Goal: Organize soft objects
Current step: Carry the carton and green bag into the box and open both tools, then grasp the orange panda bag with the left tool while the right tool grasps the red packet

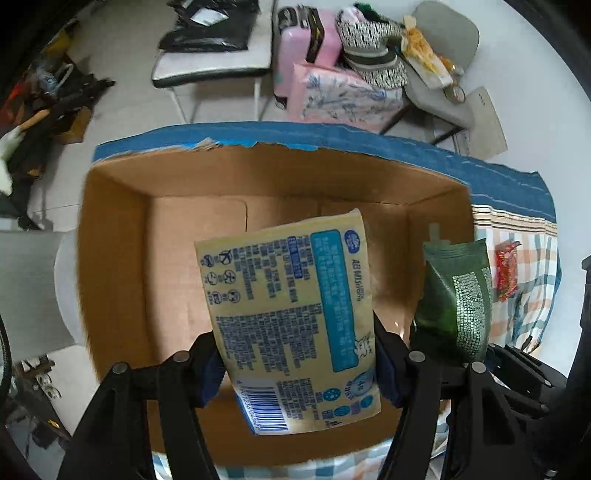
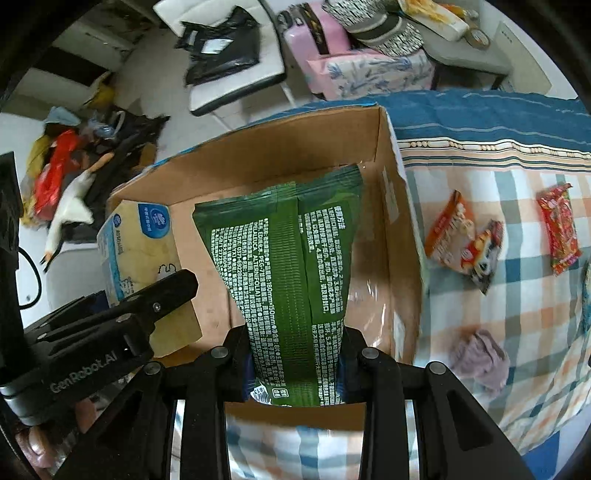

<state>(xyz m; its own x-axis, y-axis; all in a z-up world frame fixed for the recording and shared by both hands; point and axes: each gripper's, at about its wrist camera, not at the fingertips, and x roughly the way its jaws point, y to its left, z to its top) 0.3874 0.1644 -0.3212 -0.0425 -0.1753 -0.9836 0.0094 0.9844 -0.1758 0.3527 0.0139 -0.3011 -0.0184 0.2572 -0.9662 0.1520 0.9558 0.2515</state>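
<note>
Left gripper [image 1: 301, 363]: closed on a yellow packet [image 1: 291, 325] with blue print and a barcode, clamped at both side edges, held upright over the open cardboard box [image 1: 110, 258]. In the right wrist view this packet [image 2: 138, 247] shows at the left, inside the box's near-left corner.

Right gripper [image 2: 295, 363]: closed on a green packet [image 2: 288, 266] with white print, gripped near its lower end, pointing into the box [image 2: 391, 206]. From the left wrist view the green packet [image 1: 456, 295] stands just right of the yellow one, by the box's right wall.

Box: brown inside, flaps open, blue tape on the far rim; floor bare where visible. It sits on a checked cloth [image 2: 498, 295] in blue, orange and white.

On the cloth, right of the box:
- orange snack packet [image 2: 463, 240], near the box wall;
- red snack packet [image 2: 559, 229], farther right;
- crumpled purple cloth [image 2: 480, 360], nearer, apart from both.

Beyond the box, far side: pink suitcase [image 1: 306, 48], floral pink bundle [image 1: 340, 96], white chair [image 1: 221, 62] bearing a black bag [image 1: 210, 26].
</note>
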